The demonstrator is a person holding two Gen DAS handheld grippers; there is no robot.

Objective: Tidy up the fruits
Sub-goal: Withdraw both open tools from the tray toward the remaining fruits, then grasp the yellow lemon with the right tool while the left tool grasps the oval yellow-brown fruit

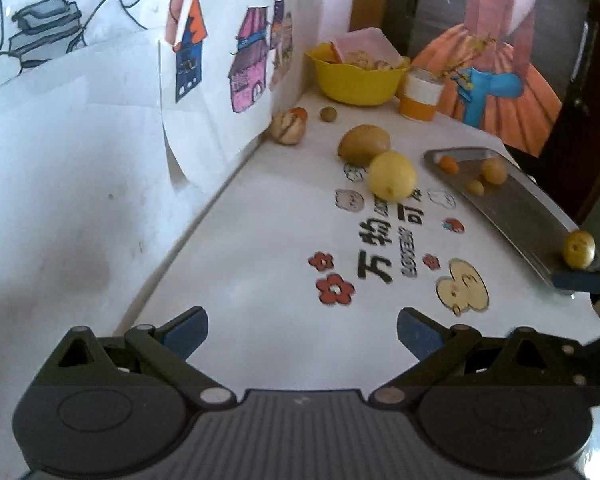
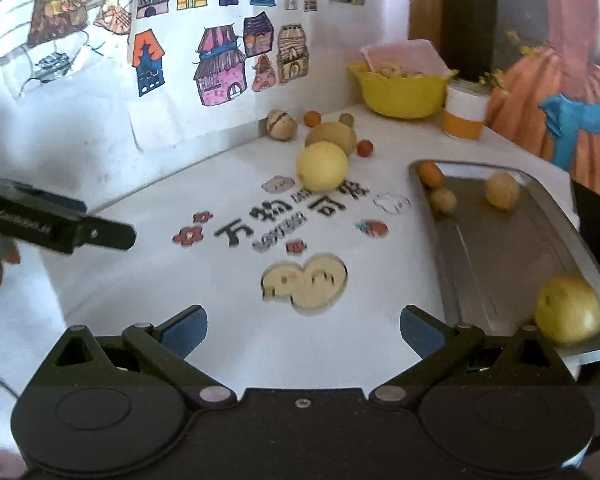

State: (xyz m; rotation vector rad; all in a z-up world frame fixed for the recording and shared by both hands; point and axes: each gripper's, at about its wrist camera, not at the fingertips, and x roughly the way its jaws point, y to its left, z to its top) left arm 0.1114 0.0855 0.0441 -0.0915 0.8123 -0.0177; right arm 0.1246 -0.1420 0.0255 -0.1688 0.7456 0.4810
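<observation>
Roughly halfway: four fruits are sitting in the metal tray, off to the right of the right tongs. The lemon and several others are waiting farther ahead. Left tongs and right are both gaping empty.

Yellow bowl's contents too blurred to identify; brown fruit half hidden behind lemon.

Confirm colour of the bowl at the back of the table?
Yellow. The bowl shows best in the right wrist view.
</observation>
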